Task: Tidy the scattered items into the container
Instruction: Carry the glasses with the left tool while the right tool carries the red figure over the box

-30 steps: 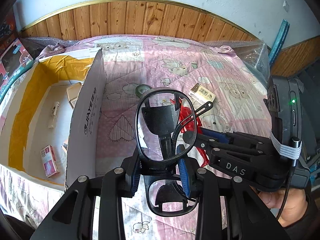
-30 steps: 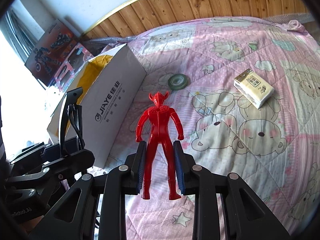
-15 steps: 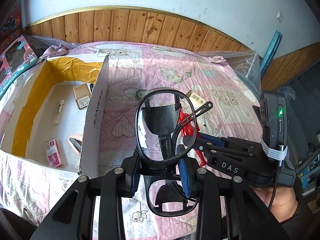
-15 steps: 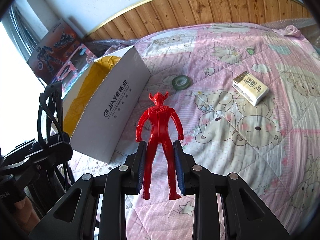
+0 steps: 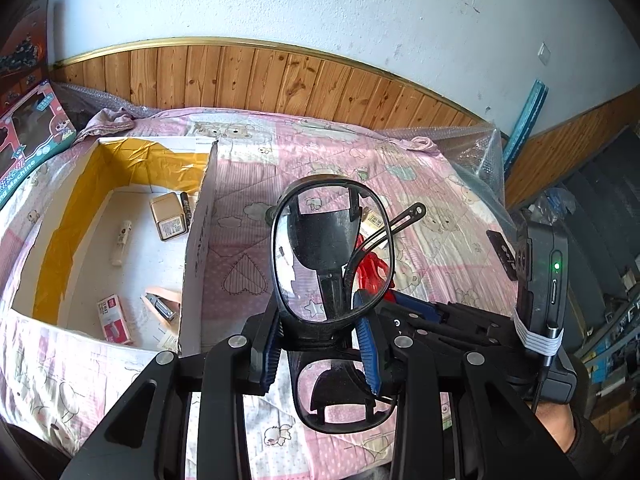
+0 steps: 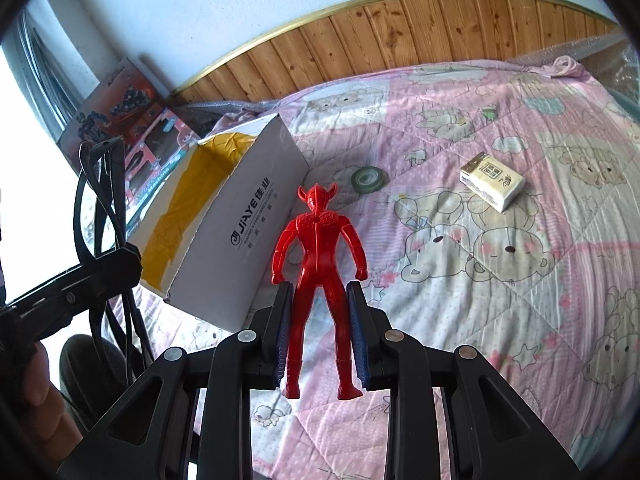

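Note:
My left gripper (image 5: 320, 336) is shut on black-framed glasses (image 5: 332, 248), held upright above the bed, right of the white cardboard box (image 5: 198, 240). The box has a yellow-lined inside and holds several small items. My right gripper (image 6: 320, 332) is shut on the legs of a red toy figure (image 6: 318, 248), which stands upright in it, just right of the box (image 6: 248, 216). The glasses (image 6: 100, 216) and left gripper also show at the left edge of the right wrist view. A green tape roll (image 6: 369, 178) and a white tissue pack (image 6: 493, 180) lie on the pink bedspread beyond.
Wood panelling (image 5: 280, 80) runs behind the bed. Toy boxes (image 6: 132, 128) lean at the far left by the wall. Bubble wrap (image 5: 472, 148) covers the bed's right corner. The other handheld gripper with a green light (image 5: 544, 280) and a person's hand (image 5: 552, 420) sit at right.
Both grippers have risen and pulled back, tilting up: more wall shows and the box interior has come further into the left wrist view. Each still holds its item.

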A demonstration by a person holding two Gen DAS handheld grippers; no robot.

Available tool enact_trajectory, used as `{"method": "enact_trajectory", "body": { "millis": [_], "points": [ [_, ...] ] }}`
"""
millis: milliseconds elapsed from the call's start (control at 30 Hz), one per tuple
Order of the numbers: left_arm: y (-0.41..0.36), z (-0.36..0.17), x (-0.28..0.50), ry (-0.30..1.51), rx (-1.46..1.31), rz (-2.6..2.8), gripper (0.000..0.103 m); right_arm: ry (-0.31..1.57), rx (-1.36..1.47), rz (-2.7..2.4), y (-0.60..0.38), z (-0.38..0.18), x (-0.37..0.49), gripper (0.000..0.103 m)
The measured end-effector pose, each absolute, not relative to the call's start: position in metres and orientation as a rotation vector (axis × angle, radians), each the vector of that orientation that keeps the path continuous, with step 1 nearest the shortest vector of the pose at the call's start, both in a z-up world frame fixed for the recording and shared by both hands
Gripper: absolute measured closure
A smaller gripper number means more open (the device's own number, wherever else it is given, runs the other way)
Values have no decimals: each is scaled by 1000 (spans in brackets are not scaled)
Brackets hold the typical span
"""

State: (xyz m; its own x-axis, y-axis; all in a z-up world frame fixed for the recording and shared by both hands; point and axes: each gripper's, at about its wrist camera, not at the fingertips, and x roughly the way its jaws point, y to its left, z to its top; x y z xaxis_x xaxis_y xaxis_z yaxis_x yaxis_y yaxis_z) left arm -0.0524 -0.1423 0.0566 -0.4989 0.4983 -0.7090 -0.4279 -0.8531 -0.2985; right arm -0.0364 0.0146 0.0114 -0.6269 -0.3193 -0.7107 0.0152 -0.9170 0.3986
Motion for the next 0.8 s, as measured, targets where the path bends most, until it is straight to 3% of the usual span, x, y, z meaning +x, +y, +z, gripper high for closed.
{"method": "enact_trajectory", "body": {
  "millis": [367,800],
  "points": [
    [-167,74,-46,-164,-1087,2345,68,-551,1238,-2644,1,17,-24,76],
    [-216,88,-50,-229,-1065,2407,68,-425,1184,-2605,-60,35,-18,76]
  ]
}}
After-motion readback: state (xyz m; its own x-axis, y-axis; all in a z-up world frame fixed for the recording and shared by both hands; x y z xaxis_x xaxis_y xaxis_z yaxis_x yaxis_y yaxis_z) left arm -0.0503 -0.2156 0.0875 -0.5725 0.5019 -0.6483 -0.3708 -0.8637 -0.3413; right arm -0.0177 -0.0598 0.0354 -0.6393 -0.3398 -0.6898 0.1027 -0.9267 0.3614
